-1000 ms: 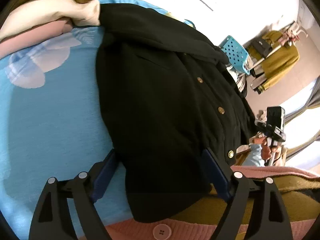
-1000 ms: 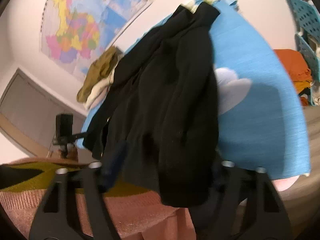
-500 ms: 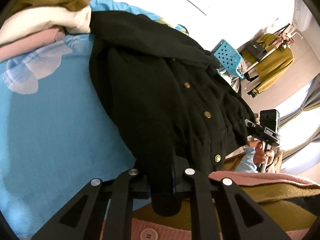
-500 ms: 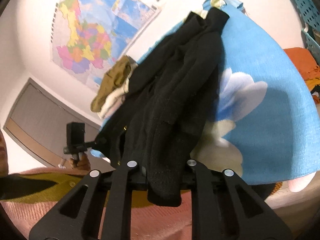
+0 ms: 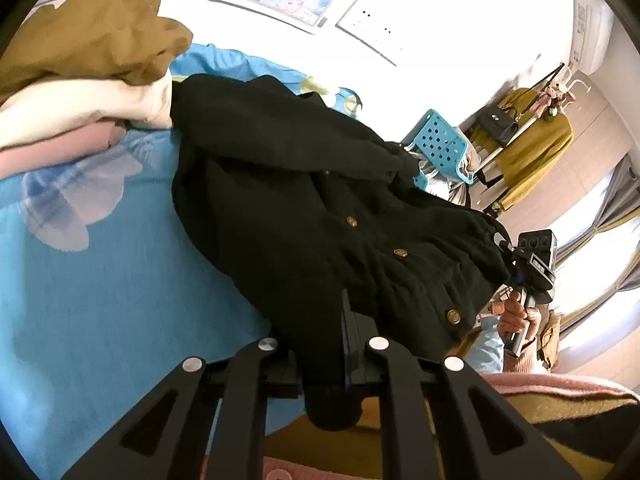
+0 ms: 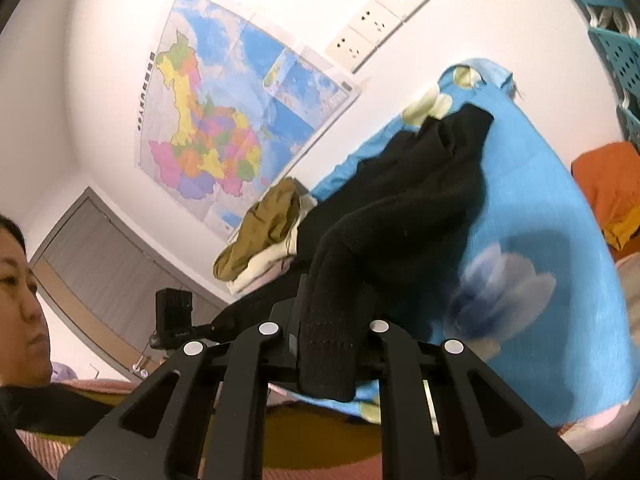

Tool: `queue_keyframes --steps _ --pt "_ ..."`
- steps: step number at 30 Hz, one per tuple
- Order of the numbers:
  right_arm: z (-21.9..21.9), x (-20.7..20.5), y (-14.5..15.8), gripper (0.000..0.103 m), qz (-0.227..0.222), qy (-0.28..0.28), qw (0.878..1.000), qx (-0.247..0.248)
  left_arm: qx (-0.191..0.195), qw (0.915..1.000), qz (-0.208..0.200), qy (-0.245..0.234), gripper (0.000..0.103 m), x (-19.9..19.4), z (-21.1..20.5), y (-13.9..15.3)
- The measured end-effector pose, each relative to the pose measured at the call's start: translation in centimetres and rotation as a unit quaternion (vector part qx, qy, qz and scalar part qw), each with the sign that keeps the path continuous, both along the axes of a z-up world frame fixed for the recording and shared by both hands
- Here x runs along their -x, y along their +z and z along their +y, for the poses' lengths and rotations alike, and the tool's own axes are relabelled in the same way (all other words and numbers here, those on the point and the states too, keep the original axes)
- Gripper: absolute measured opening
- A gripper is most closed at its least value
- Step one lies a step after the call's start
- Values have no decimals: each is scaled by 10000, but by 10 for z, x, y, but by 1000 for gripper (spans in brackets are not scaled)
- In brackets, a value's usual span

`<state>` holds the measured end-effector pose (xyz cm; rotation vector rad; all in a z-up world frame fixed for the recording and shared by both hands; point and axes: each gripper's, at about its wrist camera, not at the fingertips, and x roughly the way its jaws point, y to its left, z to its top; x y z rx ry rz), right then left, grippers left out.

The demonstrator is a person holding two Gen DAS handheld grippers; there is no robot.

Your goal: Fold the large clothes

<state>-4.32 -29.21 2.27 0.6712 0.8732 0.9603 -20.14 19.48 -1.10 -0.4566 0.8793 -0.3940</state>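
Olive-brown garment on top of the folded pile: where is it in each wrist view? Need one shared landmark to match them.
Left wrist: olive-brown garment at upper left, on the cream and pink folded clothes, beside the black cardigan.
Right wrist: olive-brown garment at centre left, below the wall map, behind the black cardigan.
Shared landmark: the blue floral sheet under both.

Concealed and indistinct areas

Fingertips of the left gripper [image 5: 324, 360] and right gripper [image 6: 324, 356] are buried in the black cardigan [image 5: 304, 216]; its far end [image 6: 460, 128] is motion-blurred, and the blue sheet [image 6: 560, 240] beneath is largely covered.
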Motion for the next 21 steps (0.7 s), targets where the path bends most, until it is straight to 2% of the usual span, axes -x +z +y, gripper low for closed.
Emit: queue_keyframes --steps 10,21 --pt "5 -31 26 12 -192 -155 9995 -192 -168 9997 -177 -11 11 -19 7 32" --pt "21 -66 50 12 -380 -226 9989 -132 -327 9990 -289 31 11 -49 17 62"
